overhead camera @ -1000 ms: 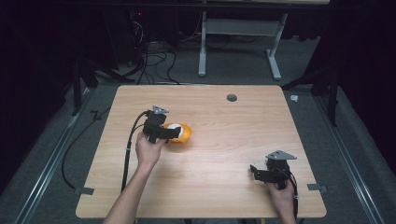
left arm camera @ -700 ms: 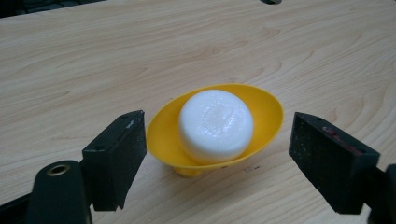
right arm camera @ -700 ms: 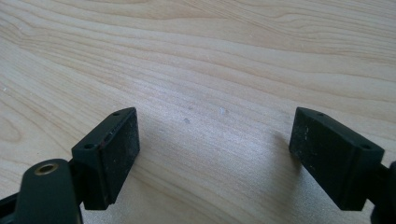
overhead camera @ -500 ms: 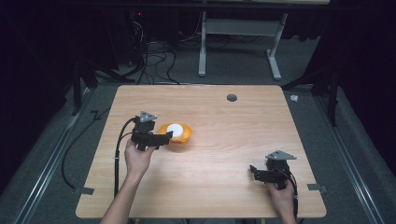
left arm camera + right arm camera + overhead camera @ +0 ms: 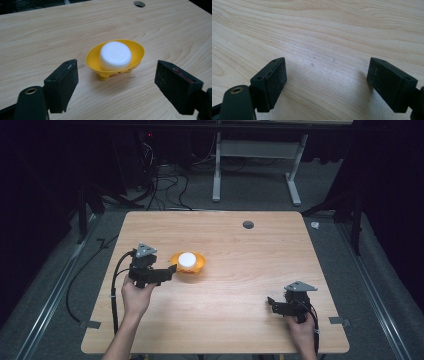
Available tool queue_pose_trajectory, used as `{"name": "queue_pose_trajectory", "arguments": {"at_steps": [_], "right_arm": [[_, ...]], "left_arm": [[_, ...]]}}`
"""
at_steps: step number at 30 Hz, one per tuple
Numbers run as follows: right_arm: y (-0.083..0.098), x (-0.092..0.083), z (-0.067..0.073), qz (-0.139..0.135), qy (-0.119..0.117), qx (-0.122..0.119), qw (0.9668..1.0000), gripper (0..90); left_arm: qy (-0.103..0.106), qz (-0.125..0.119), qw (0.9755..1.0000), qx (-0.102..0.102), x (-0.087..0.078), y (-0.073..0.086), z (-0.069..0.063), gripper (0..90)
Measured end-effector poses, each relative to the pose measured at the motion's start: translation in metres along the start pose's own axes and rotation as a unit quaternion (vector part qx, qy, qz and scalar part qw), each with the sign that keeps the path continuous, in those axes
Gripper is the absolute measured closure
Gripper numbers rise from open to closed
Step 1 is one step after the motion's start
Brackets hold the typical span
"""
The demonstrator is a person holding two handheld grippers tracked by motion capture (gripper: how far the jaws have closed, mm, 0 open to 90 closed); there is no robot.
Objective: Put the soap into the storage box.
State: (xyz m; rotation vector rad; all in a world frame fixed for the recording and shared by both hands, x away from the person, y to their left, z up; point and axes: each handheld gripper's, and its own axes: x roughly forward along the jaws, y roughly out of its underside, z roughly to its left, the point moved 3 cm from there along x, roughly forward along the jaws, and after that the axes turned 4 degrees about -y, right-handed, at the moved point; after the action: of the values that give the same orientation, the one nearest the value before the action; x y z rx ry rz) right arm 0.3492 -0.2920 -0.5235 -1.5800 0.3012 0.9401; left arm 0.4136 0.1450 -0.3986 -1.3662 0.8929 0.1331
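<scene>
Left gripper [image 5: 167,271] sits in the person's left hand [image 5: 135,292], forearm coming up from the bottom edge, jaws pointing off to the right and spread wide with nothing between the 2 pads [image 5: 62,85]. Right gripper [image 5: 272,303] is low in the right hand [image 5: 300,325], jaws pointing left, also wide apart, just bare space between its pads [image 5: 270,81]. The 2 grippers are well apart.

I see a light wooden table [image 5: 240,320] with a round hole [image 5: 248,224] near its far edge — behind it, tangled cables [image 5: 160,180] and a grey stand [image 5: 255,165].
</scene>
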Motion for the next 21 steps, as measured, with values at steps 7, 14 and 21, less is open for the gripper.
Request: {"name": "queue_pose_trajectory", "arguments": {"at_steps": [7, 14, 21], "right_arm": [[0.0, 0.0, 0.0, 0.0, 0.001, 0.0, 1.0, 17.1], [0.0, 0.0, 0.0, 0.0, 0.001, 0.0, 1.0, 17.1], [0.0, 0.0, 0.0, 0.0, 0.002, 0.0, 1.0, 17.1]], "left_arm": [[0.001, -0.008, 1.0, -0.006, -0.012, 0.008, 0.005, 19.6], [0.001, -0.016, 0.9998, -0.011, -0.022, 0.015, 0.009, 19.6], [0.001, -0.018, 0.9997, -0.019, -0.031, 0.024, 0.015, 19.5]]}}
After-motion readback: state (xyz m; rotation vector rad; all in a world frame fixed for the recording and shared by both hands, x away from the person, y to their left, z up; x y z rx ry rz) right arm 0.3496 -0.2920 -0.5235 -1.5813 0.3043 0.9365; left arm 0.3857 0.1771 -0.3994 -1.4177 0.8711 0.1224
